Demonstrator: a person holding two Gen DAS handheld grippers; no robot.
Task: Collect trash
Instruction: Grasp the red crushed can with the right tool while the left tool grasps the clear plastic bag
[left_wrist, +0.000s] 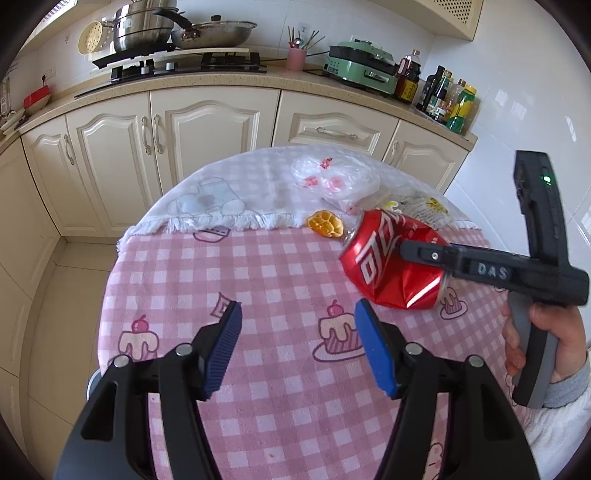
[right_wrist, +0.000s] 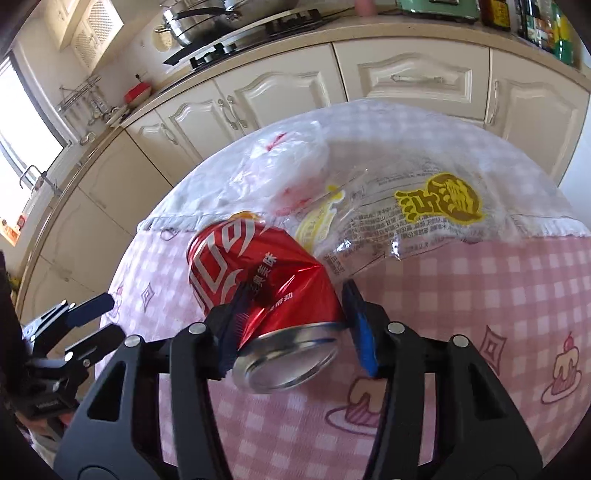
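Near the table's right edge, the dented red can lies on its side, right gripper clamped across it for lifting away. Left gripper hovers open and empty, ready for other trash.

R claw clamps dented can.

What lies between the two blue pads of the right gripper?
The crushed red can lies between the pads of the right gripper; both pads appear to press its dented sides. The right wrist view shows this best.
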